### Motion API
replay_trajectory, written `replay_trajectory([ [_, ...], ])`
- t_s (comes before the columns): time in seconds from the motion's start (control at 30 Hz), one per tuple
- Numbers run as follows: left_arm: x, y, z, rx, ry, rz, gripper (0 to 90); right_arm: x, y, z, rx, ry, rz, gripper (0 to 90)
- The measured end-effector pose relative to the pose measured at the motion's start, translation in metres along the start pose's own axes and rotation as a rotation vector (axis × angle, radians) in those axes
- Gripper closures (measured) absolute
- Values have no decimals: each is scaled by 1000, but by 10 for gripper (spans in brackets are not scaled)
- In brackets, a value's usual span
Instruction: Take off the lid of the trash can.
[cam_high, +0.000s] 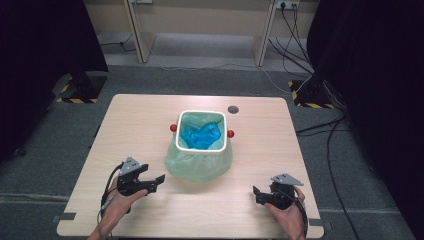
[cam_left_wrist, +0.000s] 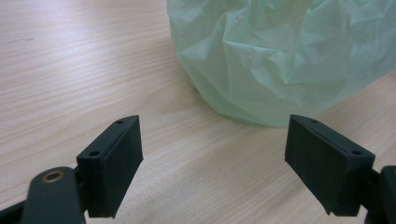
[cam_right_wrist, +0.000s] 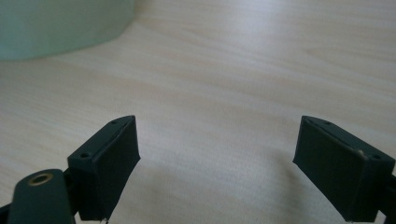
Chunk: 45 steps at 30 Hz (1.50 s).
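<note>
**Bin mid-table, both grippers empty**

Bin (cam_high: 202, 131) sits at table (cam_high: 130, 120) centre; green liner (cam_high: 199, 162) draped over its rim, blue stuff inside, red knobs on two sides. Left gripper (cam_high: 152, 181) jaws wide, aimed at liner, likely next grab. Right gripper (cam_high: 259, 194) jaws apart, nothing between. Light wood top, grey floor, cables at right.

Surface: a pale wooden table (cam_high: 150, 125) with rounded corners, its grain running crosswise, standing on a grey carpeted floor (cam_high: 60, 145).
Centre: a small white bin (cam_high: 202, 131) stood directly on the board, lined with a pale green bag (cam_high: 200, 165) whose loose skirt spread onto the wood around the base.
Far edge: a dark round cable port (cam_high: 233, 109) was set into the tabletop behind the bin.
</note>
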<state>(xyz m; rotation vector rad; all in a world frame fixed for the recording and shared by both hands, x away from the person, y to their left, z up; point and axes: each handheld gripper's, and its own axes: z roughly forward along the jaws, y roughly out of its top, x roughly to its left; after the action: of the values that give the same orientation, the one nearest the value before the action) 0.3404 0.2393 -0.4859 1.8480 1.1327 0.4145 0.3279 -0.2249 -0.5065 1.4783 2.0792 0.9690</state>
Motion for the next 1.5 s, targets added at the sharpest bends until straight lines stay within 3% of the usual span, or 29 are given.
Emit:
replay_trajectory([
  [0.3, -4, -1, -1, -4, -5, 14, 184, 4, 26, -5, -72, 19, 25, 150],
  [0.83, -6, 0, -3, -13, -10, 19, 182, 16, 79, -1, -134, 32, 8, 168],
  [1.5, -13, 5, -8, -41, -46, 6, 179, 28, 125, -2, -186, 75, 9, 184],
])
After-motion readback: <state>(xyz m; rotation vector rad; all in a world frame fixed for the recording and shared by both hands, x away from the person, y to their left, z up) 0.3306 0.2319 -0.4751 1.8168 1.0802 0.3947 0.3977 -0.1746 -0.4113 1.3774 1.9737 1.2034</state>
